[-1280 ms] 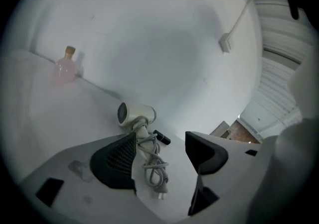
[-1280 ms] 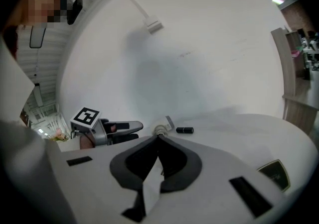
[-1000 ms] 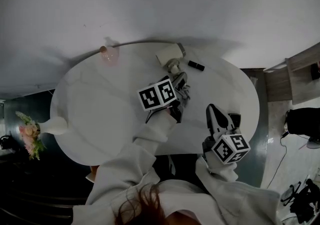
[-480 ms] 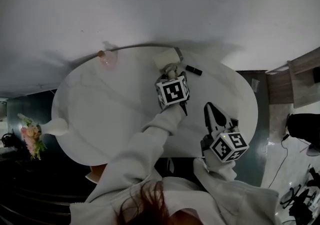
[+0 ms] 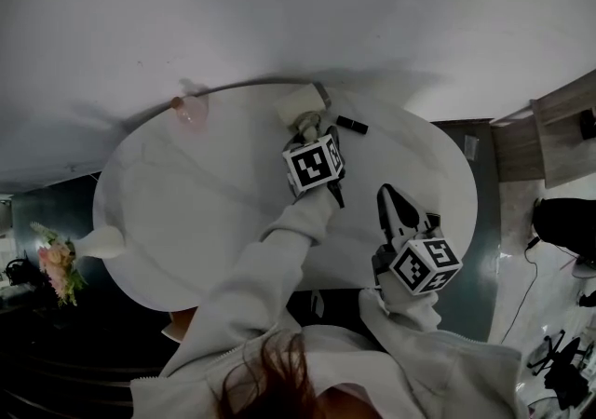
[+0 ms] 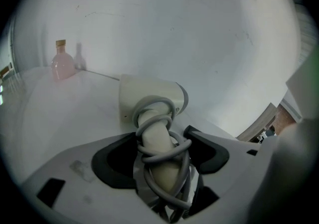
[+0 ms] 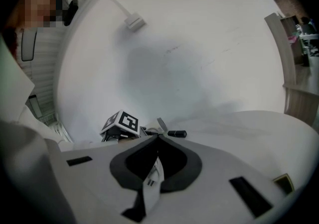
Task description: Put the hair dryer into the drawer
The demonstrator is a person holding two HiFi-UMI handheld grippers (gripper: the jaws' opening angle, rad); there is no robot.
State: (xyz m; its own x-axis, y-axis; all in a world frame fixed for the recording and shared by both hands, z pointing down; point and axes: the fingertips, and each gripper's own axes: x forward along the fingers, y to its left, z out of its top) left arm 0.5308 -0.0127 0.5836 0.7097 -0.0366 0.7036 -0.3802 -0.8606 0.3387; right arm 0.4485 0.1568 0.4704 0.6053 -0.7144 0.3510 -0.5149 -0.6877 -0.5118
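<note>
— What are you looking down on?
— I'm leaning over a white oval bench (image 5: 186,212), and both my white sleeves are reaching out above it.

— Where is the hair dryer lying?
— The hair dryer (image 6: 149,101) is sitting at the far side of the bench, close to the wall. My left hand-held gripper (image 6: 162,143) is pinching its handle. The two dark pads are pressing in from either side, and the grey cord (image 6: 167,178) wound round the handle is caught between them. I can't tell whether the dryer is resting on the bench or is lifted a little.

— And your other hand?
— My right hand-held gripper (image 7: 158,137) is hovering nearer to me, over the bench's near right part, well apart from the dryer. Its jaws are meeting at the tips and gripping nothing.

— Is anything smaller standing about?
— A white vase (image 5: 98,238) with flowers is standing at the bench's left edge. A pink bottle (image 6: 63,63) is standing at the far left edge, by the wall. A small black thing (image 7: 177,133) is lying just to the right of the dryer, too small for me to name.
</note>
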